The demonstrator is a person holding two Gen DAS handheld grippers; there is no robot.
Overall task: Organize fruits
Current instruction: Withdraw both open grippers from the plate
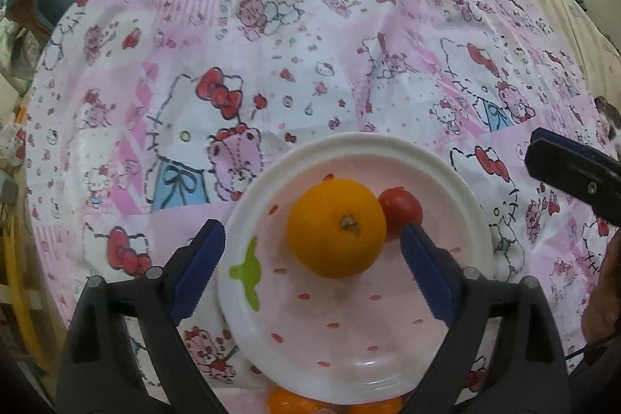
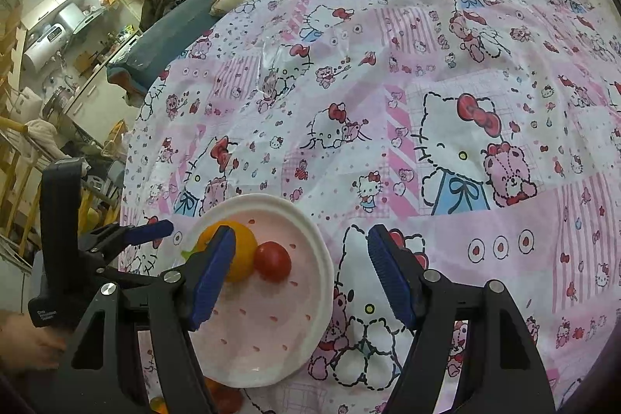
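A round orange fruit [image 1: 336,227] and a small red tomato [image 1: 401,210] touch on the white-rimmed pink plastic plate [image 1: 388,344], on the cartoon-print pink cloth [image 1: 310,45]. The left gripper [image 1: 314,262] has its jaws wide, straddling the orange without touching. The right gripper [image 2: 300,274], jaws apart and empty, hangs right of the plate; only its view shows the cluttered room [image 2: 58,45].

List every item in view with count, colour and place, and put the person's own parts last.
orange: one, orange, on the plate, touching the tomato
tomato: one, red, on the plate beside the orange
plate: one, white rim, pink spotted middle, on the tablecloth
tablecloth: one, pink and white cartoon print, spread under everything
more fruit: count unclear, orange, past the plate's near edge
left gripper: one, black with blue pads, open around the orange
right gripper: one, same colours, open, empty
hand: one, holding the left gripper
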